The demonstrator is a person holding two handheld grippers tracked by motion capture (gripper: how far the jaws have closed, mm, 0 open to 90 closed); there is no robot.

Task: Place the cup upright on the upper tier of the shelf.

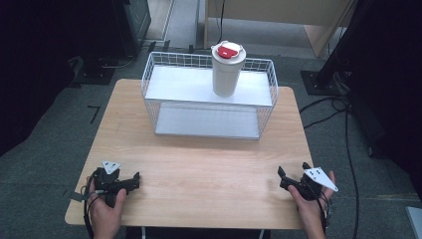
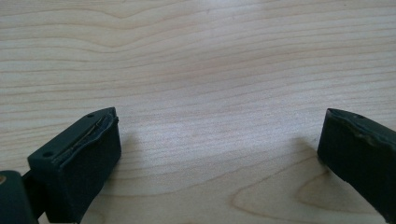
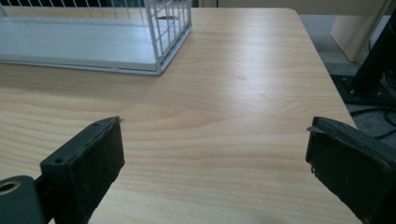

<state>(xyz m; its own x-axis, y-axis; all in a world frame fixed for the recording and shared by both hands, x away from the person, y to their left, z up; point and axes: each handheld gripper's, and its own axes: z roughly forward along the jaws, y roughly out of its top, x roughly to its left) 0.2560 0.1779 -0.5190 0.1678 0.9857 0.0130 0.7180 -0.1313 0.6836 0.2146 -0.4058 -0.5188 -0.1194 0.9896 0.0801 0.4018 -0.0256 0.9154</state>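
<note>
**Both claws wide at the near edge, cup up on the rack**

I see the wooden worktop (image 1: 199,164) bare across its near half. Toward its far edge stands a white wire rack (image 1: 149,82) with two white shelves. A white cup (image 1: 227,74) with a red-and-white lid (image 1: 228,51) stands upright on the upper shelf, right of its middle, near the far edge.

My left claw (image 1: 133,180) rests at the near left corner, jaws spread wide over bare wood, holding nothing. My right claw (image 1: 282,177) rests at the near right corner, jaws likewise wide and empty; its view looks toward the rack's right end and the worktop's right edge.
</note>
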